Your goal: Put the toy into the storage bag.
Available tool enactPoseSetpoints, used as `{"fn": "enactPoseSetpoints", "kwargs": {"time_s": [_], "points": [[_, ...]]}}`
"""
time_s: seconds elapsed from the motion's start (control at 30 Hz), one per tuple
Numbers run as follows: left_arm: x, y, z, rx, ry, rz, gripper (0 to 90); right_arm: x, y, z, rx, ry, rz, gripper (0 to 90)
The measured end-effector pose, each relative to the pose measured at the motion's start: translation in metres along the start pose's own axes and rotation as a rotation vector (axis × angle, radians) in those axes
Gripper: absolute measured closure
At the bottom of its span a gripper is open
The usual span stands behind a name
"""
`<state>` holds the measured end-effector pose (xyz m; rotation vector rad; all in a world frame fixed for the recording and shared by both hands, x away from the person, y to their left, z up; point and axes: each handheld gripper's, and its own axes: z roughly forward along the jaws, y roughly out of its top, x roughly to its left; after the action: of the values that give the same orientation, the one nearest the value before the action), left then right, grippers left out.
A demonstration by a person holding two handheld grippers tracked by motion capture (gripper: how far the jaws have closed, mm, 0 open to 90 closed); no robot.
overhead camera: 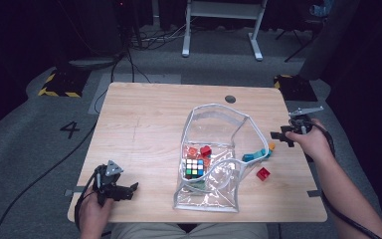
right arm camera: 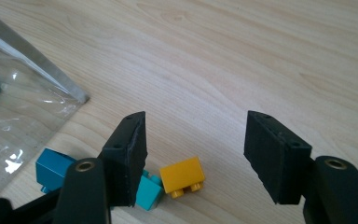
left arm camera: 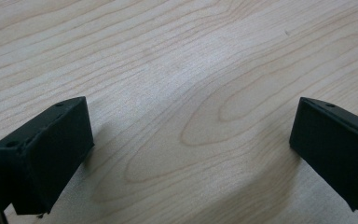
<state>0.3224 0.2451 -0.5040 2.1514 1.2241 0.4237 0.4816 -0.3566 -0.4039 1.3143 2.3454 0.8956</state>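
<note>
Right gripper view: right gripper (right arm camera: pixel 193 158), jaws apart, above yellow brick (right arm camera: pixel 182 175).

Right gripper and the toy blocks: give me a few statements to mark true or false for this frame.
1. The right gripper is shut on the yellow block. False: its jaws stand open and the block lies on the table.
2. The puzzle cube is inside the clear bag. True.
3. The red block lies inside the bag. False: it lies on the table beside it.
4. The left gripper is open over bare wood. True.
</note>
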Motion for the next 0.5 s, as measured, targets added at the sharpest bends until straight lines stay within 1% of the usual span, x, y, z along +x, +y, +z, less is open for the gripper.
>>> {"fn": "enactPoseSetpoints", "kwargs": {"time_s": [0.1, 0.13, 0.3, 0.43, 0.5], "points": [[0.0, 0.0, 0.0, -0.001, -0.005, -0.001, 0.0, -0.002, -0.007, 0.008, 0.007, 0.009, 0.02, 39.4], [0.0, 0.0, 0.0, 0.001, 0.0, 0.0, 0.0, -0.003, -0.01, 0.011, 0.011, 0.005, 0.018, 39.2], [0.0, 0.0, 0.0, 0.002, -0.004, 0.0, 0.0, -0.003, -0.019, 0.024, 0.047, 0.001, -0.002, 39.8], [0.0, 0.0, 0.0, 0.0, -0.002, 0.0, 0.0, -0.002, -0.026, 0.033, 0.066, 0.013, 0.002, 40.0], [0.0, 0.0, 0.0, 0.004, -0.002, 0.0, 0.0, -0.003, -0.029, 0.036, 0.075, 0.015, 0.01, 41.6]]}}
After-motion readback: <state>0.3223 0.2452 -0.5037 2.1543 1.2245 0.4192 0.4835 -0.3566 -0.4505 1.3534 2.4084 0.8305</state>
